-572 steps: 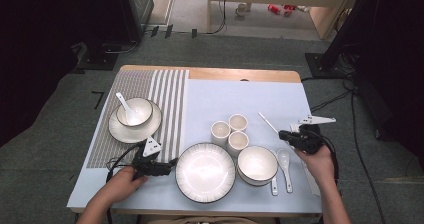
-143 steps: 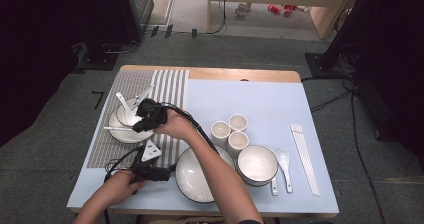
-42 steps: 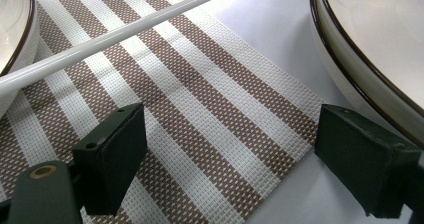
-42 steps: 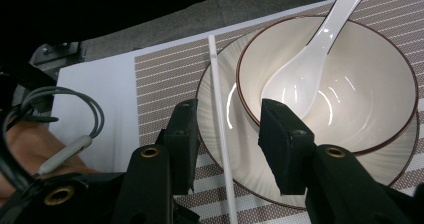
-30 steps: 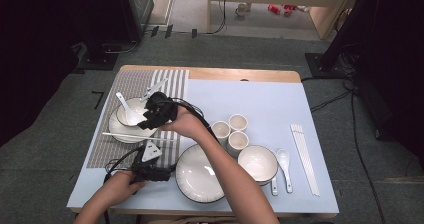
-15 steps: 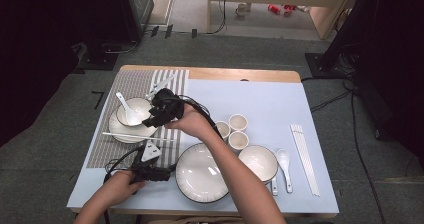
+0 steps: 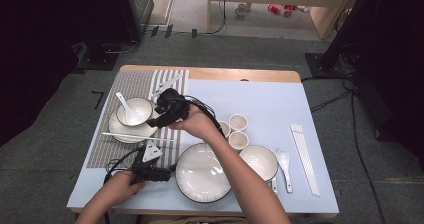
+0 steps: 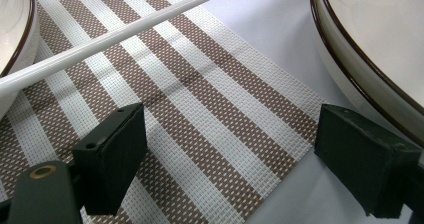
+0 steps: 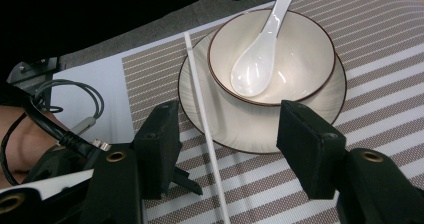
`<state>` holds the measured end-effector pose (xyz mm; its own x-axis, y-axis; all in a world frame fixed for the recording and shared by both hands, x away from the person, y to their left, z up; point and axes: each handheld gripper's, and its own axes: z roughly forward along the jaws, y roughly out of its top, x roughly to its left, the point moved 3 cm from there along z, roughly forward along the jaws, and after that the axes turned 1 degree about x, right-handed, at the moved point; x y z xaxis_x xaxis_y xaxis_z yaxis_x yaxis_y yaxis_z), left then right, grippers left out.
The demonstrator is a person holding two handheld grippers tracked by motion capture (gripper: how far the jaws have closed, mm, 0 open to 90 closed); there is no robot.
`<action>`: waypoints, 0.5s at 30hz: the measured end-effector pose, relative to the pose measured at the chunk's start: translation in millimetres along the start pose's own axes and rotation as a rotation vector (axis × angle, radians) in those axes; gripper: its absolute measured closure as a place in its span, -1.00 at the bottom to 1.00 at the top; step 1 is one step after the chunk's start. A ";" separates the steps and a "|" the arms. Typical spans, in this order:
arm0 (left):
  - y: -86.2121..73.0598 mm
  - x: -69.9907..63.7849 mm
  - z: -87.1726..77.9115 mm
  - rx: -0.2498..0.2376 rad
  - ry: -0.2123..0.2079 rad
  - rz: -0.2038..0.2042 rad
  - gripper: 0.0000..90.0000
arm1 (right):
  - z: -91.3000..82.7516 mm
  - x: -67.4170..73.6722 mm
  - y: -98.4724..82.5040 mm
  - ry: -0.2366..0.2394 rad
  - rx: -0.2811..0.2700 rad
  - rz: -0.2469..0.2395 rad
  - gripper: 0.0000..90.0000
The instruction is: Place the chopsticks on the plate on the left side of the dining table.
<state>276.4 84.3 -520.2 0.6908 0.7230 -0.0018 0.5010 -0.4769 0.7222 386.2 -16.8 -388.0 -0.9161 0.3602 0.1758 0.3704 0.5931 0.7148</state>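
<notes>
A single white chopstick (image 7: pixel 135 135) (image 9: pixel 205 129) lies across the near rim of a cream plate (image 7: pixel 117 130) (image 9: pixel 250 131) on the striped mat (image 7: pixel 125 86). On that plate stands a bowl (image 7: pixel 140 109) (image 9: pixel 300 44) with a white spoon (image 7: pixel 126 108) (image 9: pixel 260 49) in it. My right gripper (image 7: pixel 156 120) (image 9: pixel 230 144) hovers just right of the bowl. Its jaws have just been opening and stand open, with nothing between the pads. My left gripper (image 7: pixel 162 174) (image 8: pixel 235 159) rests open on the mat's near corner, with the chopstick's tip (image 8: pixel 100 44) ahead of it.
A large plate (image 7: pixel 202 173) (image 8: pixel 380 59) sits at the front centre, a bowl (image 7: pixel 257 159) to its right. Three small cups (image 7: pixel 237 121) stand mid-table. A spoon (image 7: pixel 284 161) and white chopsticks (image 7: pixel 305 156) lie at the right, near the table's edge.
My right gripper has drawn back a little to the right of the bowl, and its jaws stand wider. The chopstick stays on the plate's rim. The left gripper has not moved.
</notes>
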 end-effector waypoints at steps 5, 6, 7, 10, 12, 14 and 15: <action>0.0 0.0 -0.1 0.001 0.000 0.000 -0.70 | -4.1 -3.0 -3.9 0.001 -0.005 0.018 -0.09; 0.0 0.0 -0.1 0.001 0.000 0.000 -0.70 | -5.2 -3.0 -4.2 0.001 -0.006 0.019 -0.10; 0.0 -0.1 -0.1 0.001 0.000 0.000 -0.69 | -6.3 -2.9 -4.3 -0.002 -0.005 0.019 -0.10; 0.0 0.3 -0.2 0.001 0.000 0.002 -0.69 | -11.3 -2.1 -5.4 -0.011 -0.012 0.014 -0.10; 0.1 0.2 -0.1 0.001 0.002 0.005 -0.69 | -14.8 -1.5 -7.6 -0.002 -0.017 0.020 -0.09; 0.1 0.3 -0.1 0.002 0.002 0.005 -0.69 | -17.7 0.2 -9.5 0.001 -0.014 0.019 -0.09; 0.0 0.1 -0.1 0.002 0.000 0.002 -0.69 | -19.3 1.1 -10.0 0.002 -0.015 0.017 -0.09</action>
<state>276.4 84.4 -520.2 0.6919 0.7220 -0.0003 0.5004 -0.4792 0.7211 378.5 -36.3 -381.9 -0.9101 0.3687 0.1890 0.3834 0.5764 0.7216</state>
